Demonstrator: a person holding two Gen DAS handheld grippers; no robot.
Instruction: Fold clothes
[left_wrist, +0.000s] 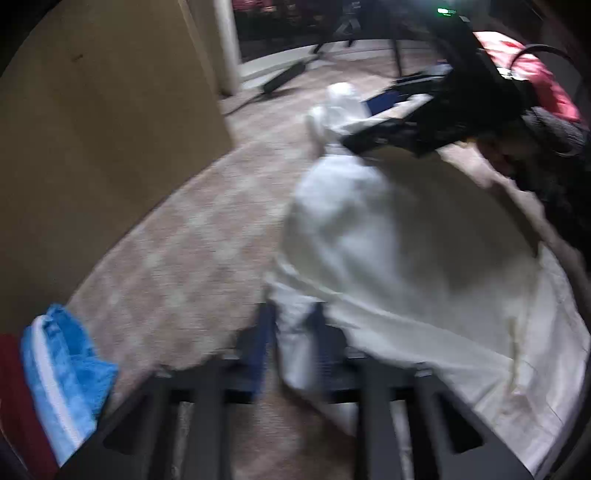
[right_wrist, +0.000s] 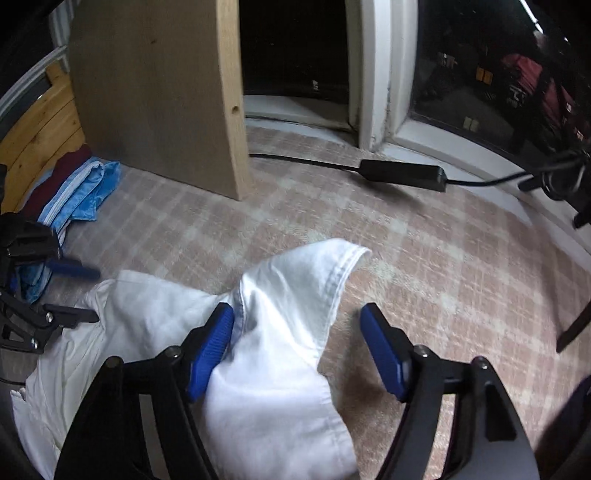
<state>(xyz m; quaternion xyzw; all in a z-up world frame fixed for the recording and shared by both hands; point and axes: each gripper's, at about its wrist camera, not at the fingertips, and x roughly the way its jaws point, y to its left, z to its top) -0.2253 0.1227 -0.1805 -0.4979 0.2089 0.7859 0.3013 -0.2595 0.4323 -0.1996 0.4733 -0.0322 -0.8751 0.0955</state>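
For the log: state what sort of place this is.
Probably a room in a home, worked on the floor: checked carpet, a window or glass door frame dark outside, a wooden furniture panel, and folded towels stacked beside the white garment.

1. Dim indoor light; dark corners ring both fisheye views.
2. The left wrist view is heavily motion-blurred: the white cloth (left_wrist: 388, 240) and carpet (left_wrist: 177, 266) smear.
3. The right wrist view is sharper, and its window (right_wrist: 480, 74) is black.
4. Straight edges bow near the rims.
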